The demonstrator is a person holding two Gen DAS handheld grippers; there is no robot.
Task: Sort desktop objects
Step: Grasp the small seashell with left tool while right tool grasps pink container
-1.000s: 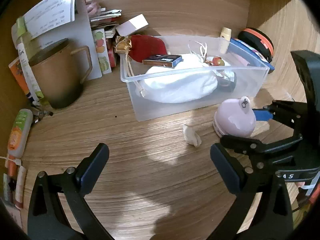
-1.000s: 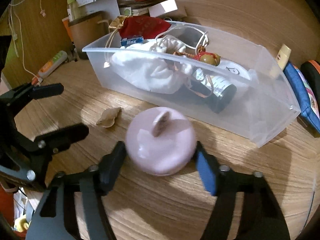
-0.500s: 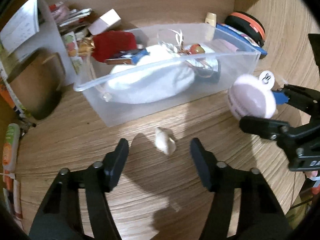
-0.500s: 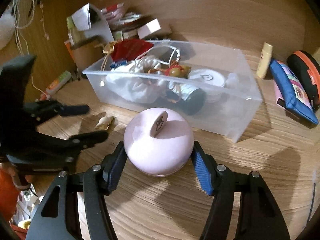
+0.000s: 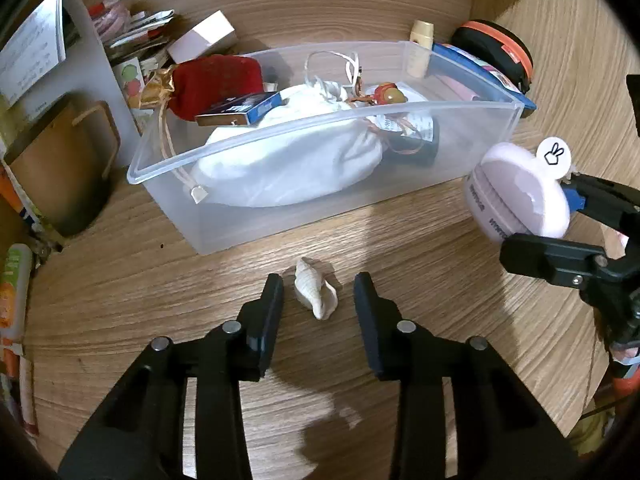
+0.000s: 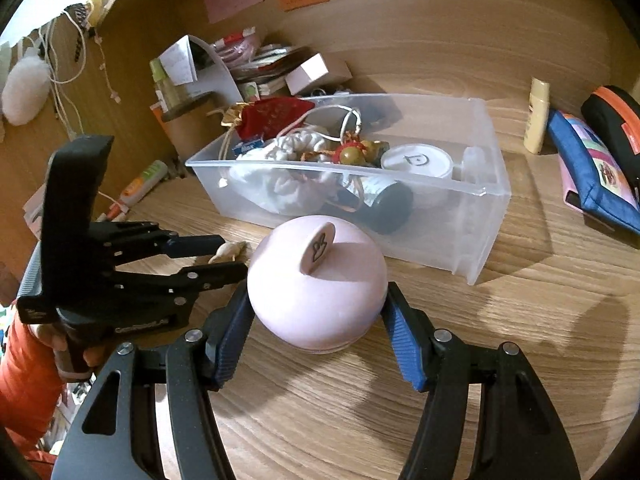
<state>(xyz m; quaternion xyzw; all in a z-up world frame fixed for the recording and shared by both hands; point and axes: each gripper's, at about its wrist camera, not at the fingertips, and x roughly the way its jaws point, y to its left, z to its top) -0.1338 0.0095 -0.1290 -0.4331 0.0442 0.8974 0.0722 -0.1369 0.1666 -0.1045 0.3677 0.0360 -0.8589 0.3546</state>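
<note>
A small cream seashell point(image 5: 315, 293) lies on the wooden desk in front of a clear plastic bin point(image 5: 280, 216). My left gripper point(image 5: 319, 296) is open, its fingers on either side of the shell without touching it. My right gripper point(image 6: 317, 307) is shut on a round pink container point(image 6: 318, 282) with a tab on its lid and holds it above the desk in front of the bin point(image 6: 476, 216). The pink container point(image 5: 516, 192) also shows at the right of the left wrist view. The bin holds a white drawstring bag point(image 5: 288, 160), a red pouch point(image 5: 216, 84) and other small items.
A brown mug point(image 5: 60, 168) and a paper stand point(image 5: 36, 48) are at the left. A cream tube point(image 6: 538, 116), a blue pouch point(image 6: 596, 168) and a black-orange case point(image 6: 620, 120) lie right of the bin. A tube point(image 5: 12, 288) lies at the left edge.
My left gripper moved forward to the shell and narrowed around it. My right gripper lifted the pink container off the desk and pulled back a little.
</note>
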